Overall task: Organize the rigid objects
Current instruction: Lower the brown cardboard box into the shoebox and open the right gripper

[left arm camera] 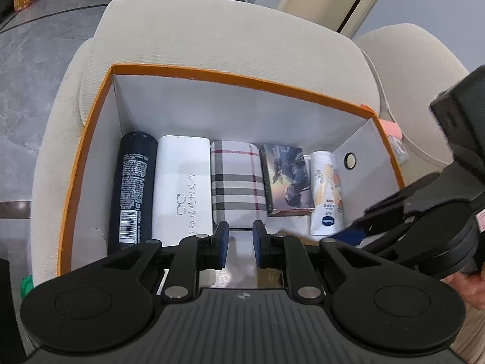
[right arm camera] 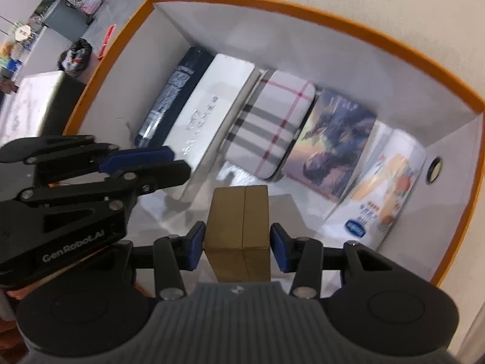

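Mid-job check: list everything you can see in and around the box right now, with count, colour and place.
box: one, orange rim, white inside, on beige chair
spray can: one, black, far left of row
glasses case: one, white, beside can
plaid case: one, white-grey check, row's middle
picture box: one, dark illustrated, right of plaid case
bottle: one, white-orange, right end
gold box: one, gold, between right gripper's pads
chair: one, beige, under box
left gripper: black, blue pads, empty, over box
right gripper: black, holding gold box
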Motion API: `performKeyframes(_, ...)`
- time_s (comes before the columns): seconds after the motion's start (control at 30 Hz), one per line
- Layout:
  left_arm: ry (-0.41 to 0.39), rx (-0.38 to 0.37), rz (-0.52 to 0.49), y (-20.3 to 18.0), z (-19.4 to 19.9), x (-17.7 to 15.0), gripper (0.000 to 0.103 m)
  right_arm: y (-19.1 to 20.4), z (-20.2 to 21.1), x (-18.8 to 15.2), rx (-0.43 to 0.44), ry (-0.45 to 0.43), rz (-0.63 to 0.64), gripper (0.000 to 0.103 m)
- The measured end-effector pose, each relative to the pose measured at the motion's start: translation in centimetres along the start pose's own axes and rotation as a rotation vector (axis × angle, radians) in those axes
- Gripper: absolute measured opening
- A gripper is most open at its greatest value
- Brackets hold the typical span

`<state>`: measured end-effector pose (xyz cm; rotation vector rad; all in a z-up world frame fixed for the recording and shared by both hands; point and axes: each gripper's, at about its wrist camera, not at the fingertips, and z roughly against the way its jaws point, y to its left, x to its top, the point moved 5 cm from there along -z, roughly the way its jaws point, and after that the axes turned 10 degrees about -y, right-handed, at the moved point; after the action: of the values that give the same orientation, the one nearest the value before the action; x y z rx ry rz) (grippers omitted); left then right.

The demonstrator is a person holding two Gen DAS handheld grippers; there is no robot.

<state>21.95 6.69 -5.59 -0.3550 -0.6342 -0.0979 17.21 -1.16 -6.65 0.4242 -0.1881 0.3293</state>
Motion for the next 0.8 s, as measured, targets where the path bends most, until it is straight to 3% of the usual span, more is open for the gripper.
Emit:
performKeyframes(0.1,0.003,0.003,-0.005,-0.2,-0.2,0.1,0.018,-0.2,-0.5,-0.4,0.002,0.023,-0.011,0.046)
performKeyframes(0.5,0.028,-0.017,0.011,-0.9,-0.7,-0.4,0.018,-1.7,0.7,0.8,-0.219,0.000,0.168,0.048)
performKeyframes(0.8,0.049,-0.050,0.010,-1.8,-1.1,-0.9,0.022,-2.4,1.0,1.5,-0.215,0.026,0.265,0.051)
